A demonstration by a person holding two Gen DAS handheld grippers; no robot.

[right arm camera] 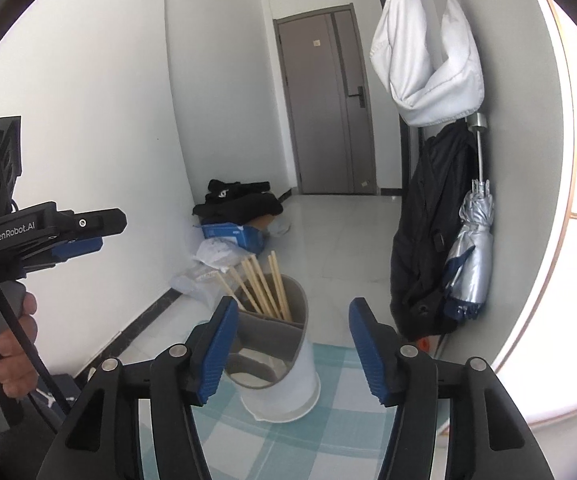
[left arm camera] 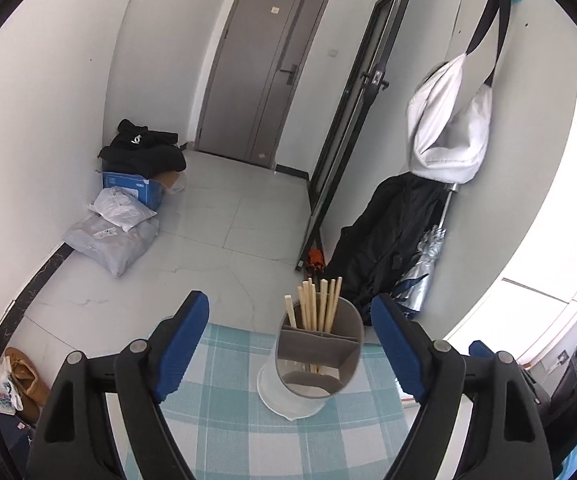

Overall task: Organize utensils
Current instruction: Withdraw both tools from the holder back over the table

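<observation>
A white utensil holder with a grey divided insert stands on a teal checked tablecloth near the table's far edge. Several wooden chopsticks stand upright in its rear compartment; the front compartments look empty. My left gripper is open, and the holder sits ahead of its blue fingers, untouched. In the right wrist view my right gripper is also open, with the holder and chopsticks just beyond its left finger, apart from the pads. The left gripper shows at the left, held by a hand.
Beyond the table's edge is a tiled floor. Parcels, a blue box and black clothing lie along the left wall. A black coat, a silver umbrella and a white bag hang on the right wall. A grey door is shut.
</observation>
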